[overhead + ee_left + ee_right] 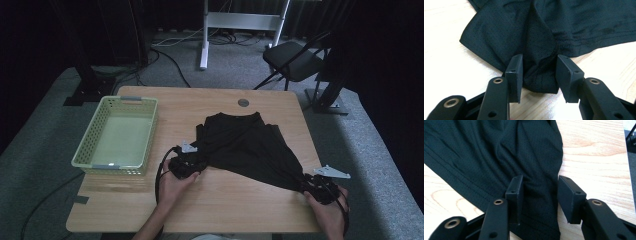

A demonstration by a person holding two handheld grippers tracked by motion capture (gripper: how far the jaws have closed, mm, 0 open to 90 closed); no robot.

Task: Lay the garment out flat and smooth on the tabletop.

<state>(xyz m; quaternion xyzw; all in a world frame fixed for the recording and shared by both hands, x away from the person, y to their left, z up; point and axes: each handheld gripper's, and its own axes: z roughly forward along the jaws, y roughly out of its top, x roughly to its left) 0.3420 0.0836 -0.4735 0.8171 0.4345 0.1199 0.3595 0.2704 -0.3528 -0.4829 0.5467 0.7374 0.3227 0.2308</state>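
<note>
A black mesh garment (240, 142) lies spread on the wooden table (225, 205), wrinkled and drawn out toward the right front. My left gripper (196, 160) sits at its near left corner. In the left gripper view the jaws (540, 57) stand apart with a folded, hemmed corner of the garment (506, 32) lying between them on the table, the pads not pressing it. My right gripper (303, 182) is at the garment's right front tip. Its jaws (540, 178) are wide apart astride a strip of the cloth (486, 152), with a gap beside the right pad.
A pale green plastic basket (90, 132) stands on the table's left side, nothing in it. A round cable hole (243, 102) is near the far edge. Beyond the table stand a black folding chair (295, 60) and a white desk frame (205, 35).
</note>
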